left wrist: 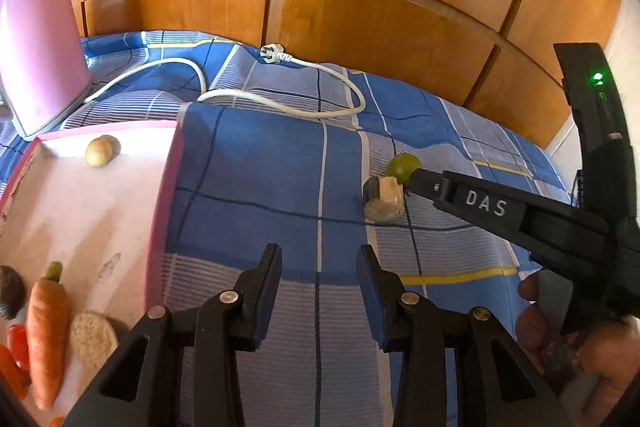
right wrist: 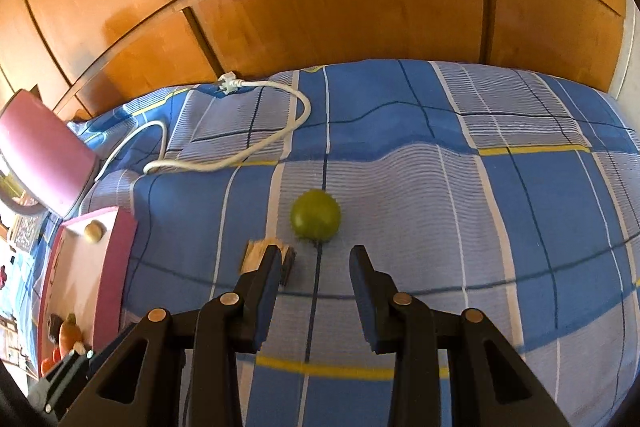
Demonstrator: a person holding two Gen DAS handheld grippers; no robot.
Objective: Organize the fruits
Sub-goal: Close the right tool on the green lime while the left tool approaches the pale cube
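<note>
Right now your right gripper (right wrist: 314,291) hangs over the checked bedspread (right wrist: 520,211) with its jaws spread and nothing between them. Just ahead of the fingertips lies the green fruit (right wrist: 316,215); the wood chunk (right wrist: 254,255) sits partly behind the left finger. Your left gripper (left wrist: 320,287) is likewise agape and empty, the pink tray (left wrist: 164,211) just to its left, with a carrot (left wrist: 46,331) near and a pale round fruit (left wrist: 98,151) at its far end. Beyond, a white cable (right wrist: 248,155) loops before the wooden panels (right wrist: 340,7).

Blue-lilac checked bedsheet (right wrist: 520,195) with yellow and white lines. Green ball fruit (right wrist: 316,215) mid-frame. Pink box (left wrist: 164,195), white inside, lower left. Orange carrot (left wrist: 46,331). White cable (left wrist: 280,99). Black tongs (right wrist: 313,259).
</note>
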